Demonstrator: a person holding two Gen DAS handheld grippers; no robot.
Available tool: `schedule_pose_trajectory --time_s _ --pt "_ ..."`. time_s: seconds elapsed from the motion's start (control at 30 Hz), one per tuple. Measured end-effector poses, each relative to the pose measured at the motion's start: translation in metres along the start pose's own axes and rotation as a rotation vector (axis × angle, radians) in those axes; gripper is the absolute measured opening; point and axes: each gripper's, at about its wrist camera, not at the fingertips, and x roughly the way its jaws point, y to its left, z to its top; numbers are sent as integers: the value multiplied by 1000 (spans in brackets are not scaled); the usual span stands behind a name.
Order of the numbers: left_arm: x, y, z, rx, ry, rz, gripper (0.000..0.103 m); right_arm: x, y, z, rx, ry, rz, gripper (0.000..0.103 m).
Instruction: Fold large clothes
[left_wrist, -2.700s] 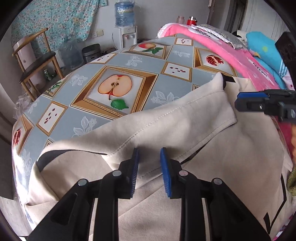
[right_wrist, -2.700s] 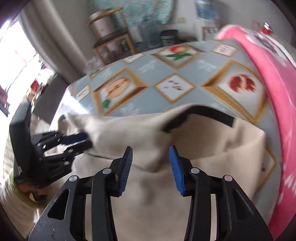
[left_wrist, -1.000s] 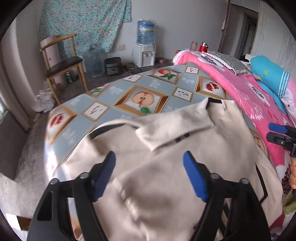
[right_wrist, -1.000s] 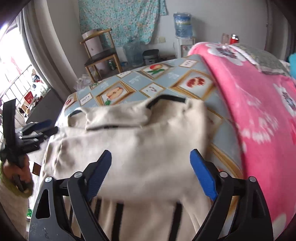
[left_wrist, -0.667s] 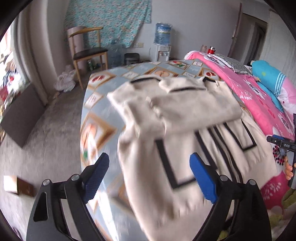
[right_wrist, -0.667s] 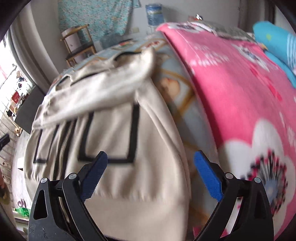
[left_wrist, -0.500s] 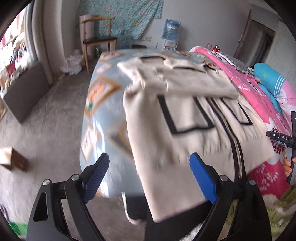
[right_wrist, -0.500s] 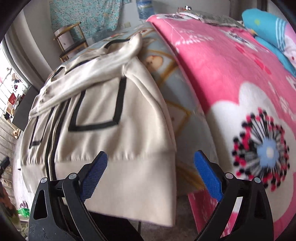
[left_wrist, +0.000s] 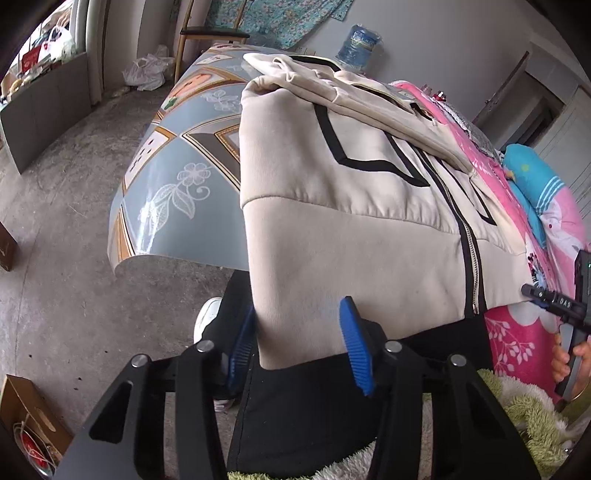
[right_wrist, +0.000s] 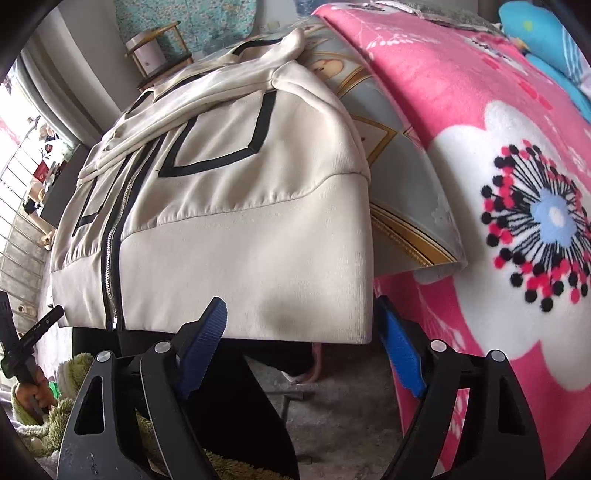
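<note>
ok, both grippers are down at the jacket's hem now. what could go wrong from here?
1. The left gripper is closing around just one corner of the jacket hem; a shallow pinch could slip on lifting.
2. The right gripper is also closing, but the hem sits above its pads, so it may catch nothing.
3. The sleeves lie loosely folded across the chest; a jerky lift could undo them.
</note>
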Motion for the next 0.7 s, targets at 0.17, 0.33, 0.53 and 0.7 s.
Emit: schedule_pose_trajectory --time_s 0.17,0.33,0.53,0.7 --pt "-1 3 2 -5 3 -27 27 1 -10 -2 67 12 32 59" --pt "-10 -3 1 39 -7 -31 20 -6 -14 -5 74 -7 28 49" --pt "-10 -7 1 63 -11 -10 17 -12 -24 -5 100 -33 21 36" --pt "-16 -12 1 95 -26 -3 11 -20 -21 -9 69 -46 -13 11"
